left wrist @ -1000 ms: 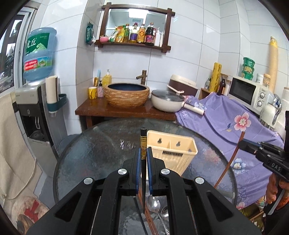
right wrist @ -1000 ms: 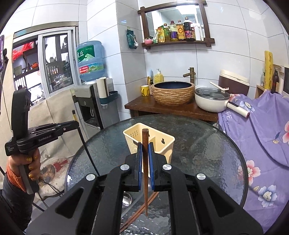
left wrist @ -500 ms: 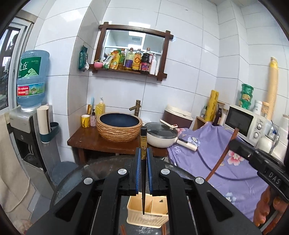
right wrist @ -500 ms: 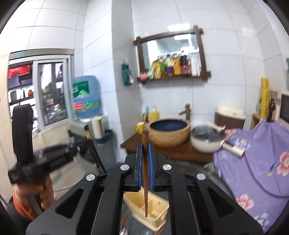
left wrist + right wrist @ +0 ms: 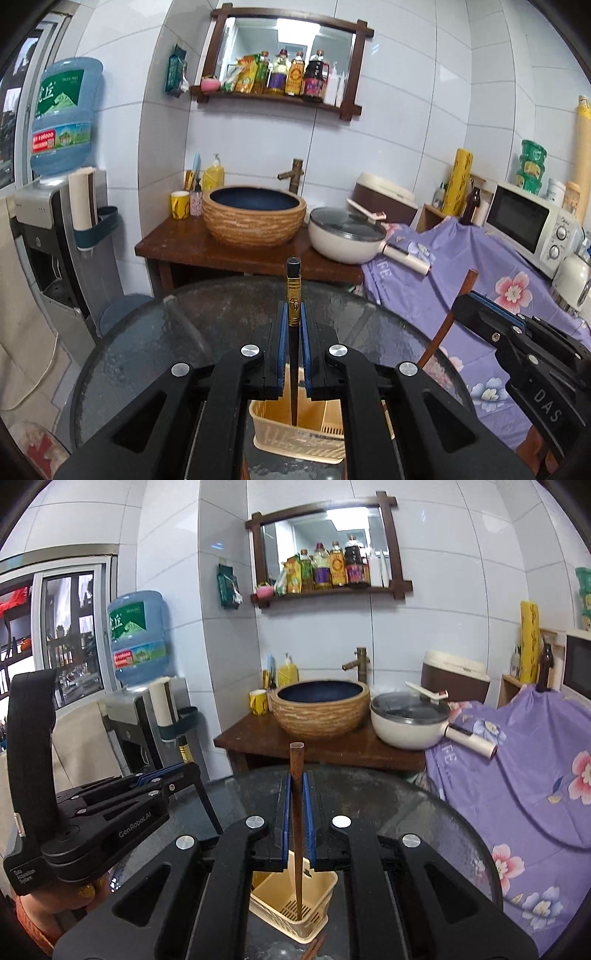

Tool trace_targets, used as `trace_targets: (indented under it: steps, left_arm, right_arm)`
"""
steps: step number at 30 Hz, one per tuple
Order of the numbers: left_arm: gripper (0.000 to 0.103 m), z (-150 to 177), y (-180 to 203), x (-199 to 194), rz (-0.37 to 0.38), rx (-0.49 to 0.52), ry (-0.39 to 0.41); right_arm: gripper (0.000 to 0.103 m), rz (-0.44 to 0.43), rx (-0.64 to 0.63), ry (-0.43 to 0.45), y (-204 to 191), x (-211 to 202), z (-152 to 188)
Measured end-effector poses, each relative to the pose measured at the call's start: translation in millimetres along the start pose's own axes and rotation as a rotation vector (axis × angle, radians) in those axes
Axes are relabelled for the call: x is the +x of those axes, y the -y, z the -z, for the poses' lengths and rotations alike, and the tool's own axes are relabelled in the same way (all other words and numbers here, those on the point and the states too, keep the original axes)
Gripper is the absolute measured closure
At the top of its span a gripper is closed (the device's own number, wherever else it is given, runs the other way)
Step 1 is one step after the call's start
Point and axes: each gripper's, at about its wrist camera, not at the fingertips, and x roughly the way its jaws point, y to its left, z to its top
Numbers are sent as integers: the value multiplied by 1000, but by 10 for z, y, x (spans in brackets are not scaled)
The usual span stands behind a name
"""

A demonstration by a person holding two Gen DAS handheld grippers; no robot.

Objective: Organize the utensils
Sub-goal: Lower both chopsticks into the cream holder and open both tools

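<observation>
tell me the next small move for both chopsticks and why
Probably open both and let them drop: the left gripper holds the black chopstick upright, tip inside the yellow basket, and the right gripper holds the brown chopstick with its tip at the basket floor.

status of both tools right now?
Left tool: shut on the black chopstick.
Right tool: shut on the brown chopstick.

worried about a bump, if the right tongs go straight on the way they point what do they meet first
Probably the glass table's far part, then the wooden washstand behind. The right tongs hold a brown chopstick whose tip hangs in the yellow basket below. Depth is unclear.
</observation>
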Motion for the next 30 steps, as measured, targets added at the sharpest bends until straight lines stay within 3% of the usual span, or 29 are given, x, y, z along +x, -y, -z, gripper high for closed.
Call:
trace_targets:
  steps: [13, 20, 21, 23, 24, 25, 30]
  left_arm:
    - [96, 370, -111, 346, -13, 0, -94]
    - [95, 396, -105, 362, -4, 12, -93]
    - [93, 399, -97, 353, -2, 16, -91]
    - [83, 410, -77, 321, 4, 20, -86]
    - [72, 412, -77, 287, 7, 19, -75]
    - [63, 414, -79, 258, 9, 16, -63]
    - [40, 462, -115, 48, 10, 10, -7]
  right_arm:
    - [96, 15, 32, -35, 126, 241, 287]
    - [95, 43, 52, -27, 184, 253, 316]
    - [93, 45, 52, -27, 191, 248, 323]
    - [75, 52, 57, -23, 215, 235, 352]
    - [49, 54, 63, -18, 232, 223, 350]
    - [38, 51, 83, 4, 264, 182, 360]
    - [38, 63, 104, 33, 337, 39, 384]
